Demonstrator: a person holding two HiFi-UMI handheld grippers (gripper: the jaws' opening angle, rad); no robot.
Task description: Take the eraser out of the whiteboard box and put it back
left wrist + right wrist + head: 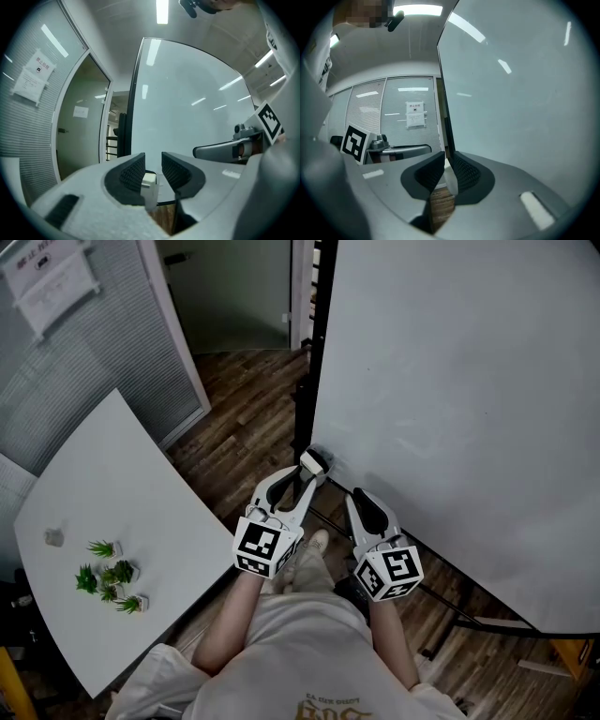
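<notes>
A small white whiteboard box [314, 462] with a dark top hangs at the lower left corner of the big whiteboard [469, 409]. I cannot make out the eraser itself. My left gripper [306, 481] points level with its tips just short of the box. In the left gripper view its jaws [153, 166] stand a narrow gap apart with nothing pressed between them, and the white box [149, 180] shows beyond the gap. My right gripper [360, 496] hangs beside it, close to the board's lower edge. Its jaws [447, 169] are almost together and empty.
A white table [141, 493] with several small potted plants [111, 577] stands at the left. Behind it are a blind-covered glass wall [84, 352] and a doorway [234, 296]. The board's dark stand [311, 381] and its legs run over the wooden floor [244, 427].
</notes>
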